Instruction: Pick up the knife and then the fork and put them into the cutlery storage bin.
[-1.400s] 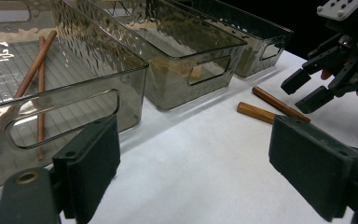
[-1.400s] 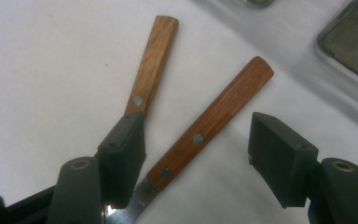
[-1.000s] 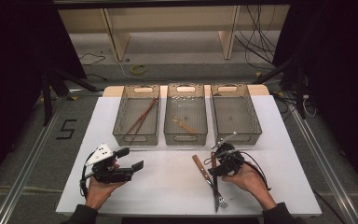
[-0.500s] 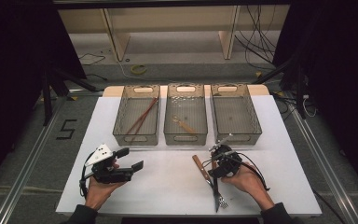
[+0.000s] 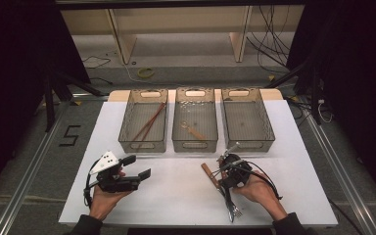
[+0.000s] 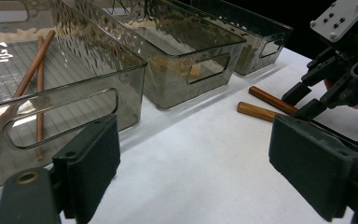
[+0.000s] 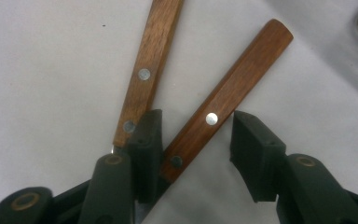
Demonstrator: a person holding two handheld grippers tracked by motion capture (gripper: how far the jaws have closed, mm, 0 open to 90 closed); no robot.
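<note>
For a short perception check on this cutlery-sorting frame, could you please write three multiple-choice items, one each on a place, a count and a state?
1. Where do the chopsticks lie?
A. In the left bin
B. In the right bin
C. On the white table top

2. How many clear bins stand in the row?
A. Two
B. Three
C. Five

3. How does the right claw stand to the wooden handles?
A. Far above them, empty
B. Around one handle, jaws not yet pressed on both sides
C. Shut on a chopstick

Answers:
1 A: the high view shows them slanting inside the left bin.
2 B: left bin, middle bin and right bin.
3 B: in the right claw's view the right-hand handle lies between the jaws, which have just been closing, with a gap at the right pad; the other handle lies outside.
</note>
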